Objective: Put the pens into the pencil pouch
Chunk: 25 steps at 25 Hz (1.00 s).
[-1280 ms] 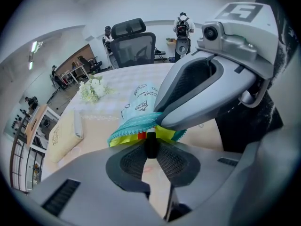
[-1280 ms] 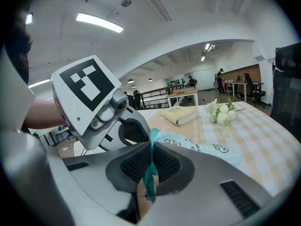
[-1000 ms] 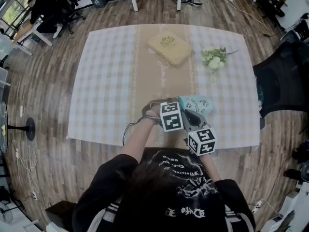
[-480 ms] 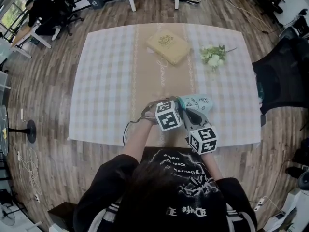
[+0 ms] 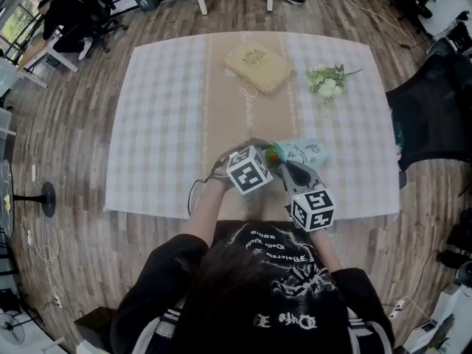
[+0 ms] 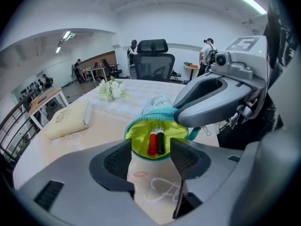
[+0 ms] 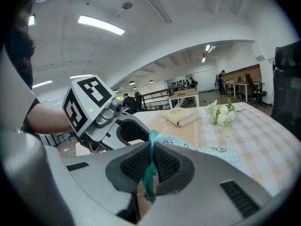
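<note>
A teal pencil pouch (image 6: 157, 108) with a lime lining lies on the table near its front edge, mouth held wide. A red pen (image 6: 152, 144) and a black pen (image 6: 160, 142) rest inside the mouth. My left gripper (image 6: 151, 157) hovers just before the mouth, its jaws opening with nothing pressed between the pads. My right gripper (image 7: 150, 166) is shut on the pouch's teal zipper rim (image 7: 151, 147) and holds it up. In the head view both grippers meet at the pouch (image 5: 301, 152), the left gripper (image 5: 264, 158) to its left, the right gripper (image 5: 286, 172) below it.
A beige cloth-covered book (image 5: 258, 68) lies at the table's far middle, and a white flower sprig (image 5: 326, 84) to its right. A black office chair (image 5: 431, 120) stands off the right edge. The checked tablecloth (image 5: 162, 124) covers the table. People sit at desks far behind.
The left gripper has rolled and shifted slightly up and left, and its jaws have spread. The pouch's lime mouth now shows beside it. The right gripper has kept still.
</note>
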Each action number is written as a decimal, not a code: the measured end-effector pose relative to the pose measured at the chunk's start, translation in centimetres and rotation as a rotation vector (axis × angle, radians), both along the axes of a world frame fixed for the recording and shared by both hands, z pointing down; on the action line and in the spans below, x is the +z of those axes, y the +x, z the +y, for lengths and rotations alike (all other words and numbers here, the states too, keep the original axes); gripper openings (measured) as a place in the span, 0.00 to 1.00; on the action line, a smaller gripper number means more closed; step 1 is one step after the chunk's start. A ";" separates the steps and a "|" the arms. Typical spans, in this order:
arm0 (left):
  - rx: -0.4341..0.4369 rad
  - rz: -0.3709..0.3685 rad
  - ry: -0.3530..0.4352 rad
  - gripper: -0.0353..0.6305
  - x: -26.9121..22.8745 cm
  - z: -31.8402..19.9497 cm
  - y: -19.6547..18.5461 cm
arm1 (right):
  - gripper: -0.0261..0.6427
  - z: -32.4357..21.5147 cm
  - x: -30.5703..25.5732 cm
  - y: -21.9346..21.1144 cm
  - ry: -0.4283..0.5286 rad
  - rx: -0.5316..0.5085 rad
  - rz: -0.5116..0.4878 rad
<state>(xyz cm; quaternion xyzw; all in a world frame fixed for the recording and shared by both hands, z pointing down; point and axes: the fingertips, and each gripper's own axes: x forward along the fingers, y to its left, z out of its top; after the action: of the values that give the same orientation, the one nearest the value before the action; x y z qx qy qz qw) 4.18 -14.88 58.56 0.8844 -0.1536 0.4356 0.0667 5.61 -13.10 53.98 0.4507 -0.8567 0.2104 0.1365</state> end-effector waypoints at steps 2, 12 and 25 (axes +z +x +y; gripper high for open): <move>-0.040 0.023 -0.001 0.48 -0.3 -0.2 -0.6 | 0.08 0.1 -0.1 0.2 0.003 0.007 -0.002; -0.230 0.181 -0.079 0.49 -1.5 -0.7 -4.3 | 0.08 0.3 -0.6 1.0 0.018 0.034 0.010; -0.523 0.524 -0.037 0.19 -5.5 -1.0 -8.9 | 0.08 0.5 -1.0 1.1 0.027 0.053 0.013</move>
<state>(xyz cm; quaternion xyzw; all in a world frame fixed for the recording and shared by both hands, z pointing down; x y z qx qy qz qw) -4.68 -15.86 53.04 0.8955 -0.3441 0.1652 0.2289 6.74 -12.64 53.02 0.4764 -0.8464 0.1992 0.1305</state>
